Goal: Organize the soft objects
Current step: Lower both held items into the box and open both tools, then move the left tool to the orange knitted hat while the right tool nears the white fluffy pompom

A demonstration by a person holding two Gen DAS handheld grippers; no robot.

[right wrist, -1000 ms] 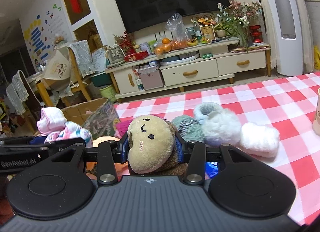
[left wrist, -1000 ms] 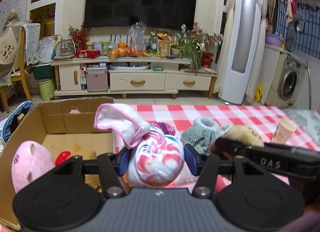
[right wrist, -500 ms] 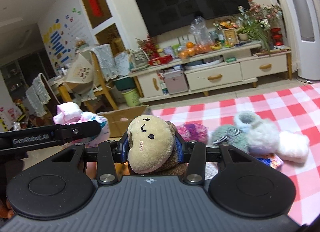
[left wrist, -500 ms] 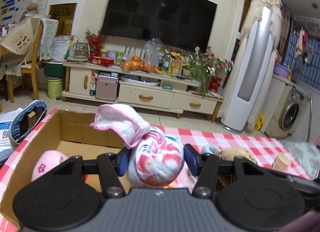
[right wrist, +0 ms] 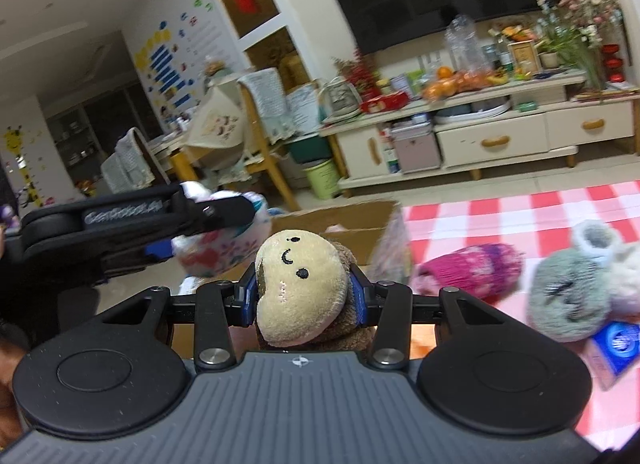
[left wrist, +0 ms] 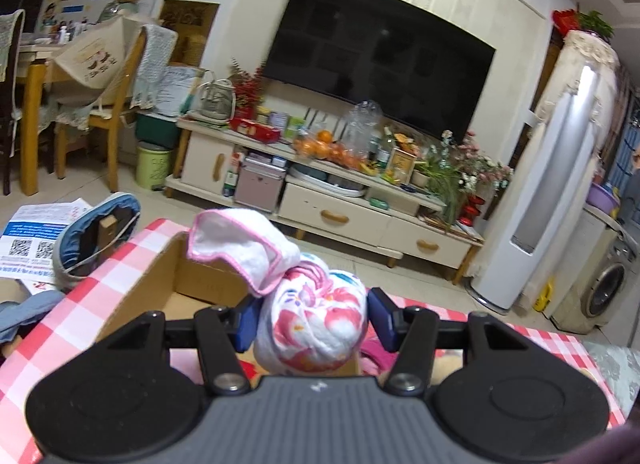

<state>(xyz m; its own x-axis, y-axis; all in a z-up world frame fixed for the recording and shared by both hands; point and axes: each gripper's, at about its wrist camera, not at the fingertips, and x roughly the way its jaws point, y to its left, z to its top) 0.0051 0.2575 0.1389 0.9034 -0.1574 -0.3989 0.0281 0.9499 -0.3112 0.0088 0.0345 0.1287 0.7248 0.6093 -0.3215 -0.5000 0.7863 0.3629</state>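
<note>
Both tongs have swung toward the box point(left wrist: 172, 276): left tongs point(left wrist: 312, 318) clamp the floral bundle point(left wrist: 316, 324), right tongs point(right wrist: 304, 292) clamp the plush toy point(right wrist: 300, 284); drop-off is next.

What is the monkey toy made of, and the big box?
The monkey toy looks like soft plush: tan fuzzy face, stitched eyes and smile, brown fleecy body. The box looks like plain brown cardboard, matte, with a raw cut edge.

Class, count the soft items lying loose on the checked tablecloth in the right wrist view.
3 visible: magenta knit piece, grey fuzzy slipper, pale fluffy one at the right edge. More may be hidden.
</note>
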